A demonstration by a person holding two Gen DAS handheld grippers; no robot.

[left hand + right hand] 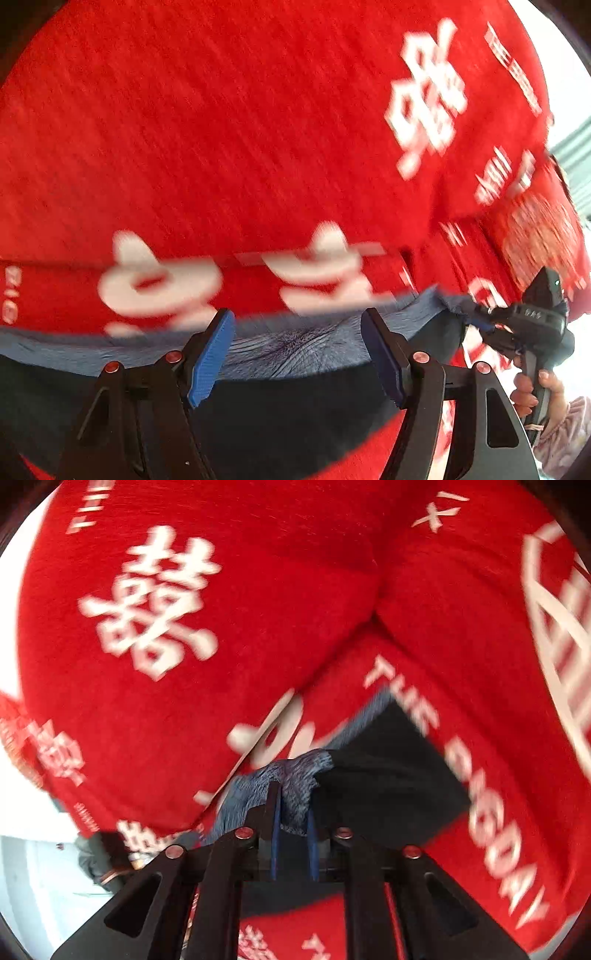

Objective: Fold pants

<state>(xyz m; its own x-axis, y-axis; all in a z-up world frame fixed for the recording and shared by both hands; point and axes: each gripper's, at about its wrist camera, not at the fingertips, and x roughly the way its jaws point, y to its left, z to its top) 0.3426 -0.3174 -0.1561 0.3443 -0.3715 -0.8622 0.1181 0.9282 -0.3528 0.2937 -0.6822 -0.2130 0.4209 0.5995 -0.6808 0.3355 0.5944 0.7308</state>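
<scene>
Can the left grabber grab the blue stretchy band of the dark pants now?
Probably yes. The left gripper is open, the blue ribbed waistband of the dark pants lies between its blue pads, nothing blocking.

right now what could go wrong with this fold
1. The right gripper pinches only a bunched bit of the blue waistband near the fingertips; a tug could pull it free.
2. The left gripper is open around the waistband, not clamped, so that side of the pants may sag and fold crooked.
3. The red blanket underneath is rumpled and could bunch up or drag with the pants.
</scene>
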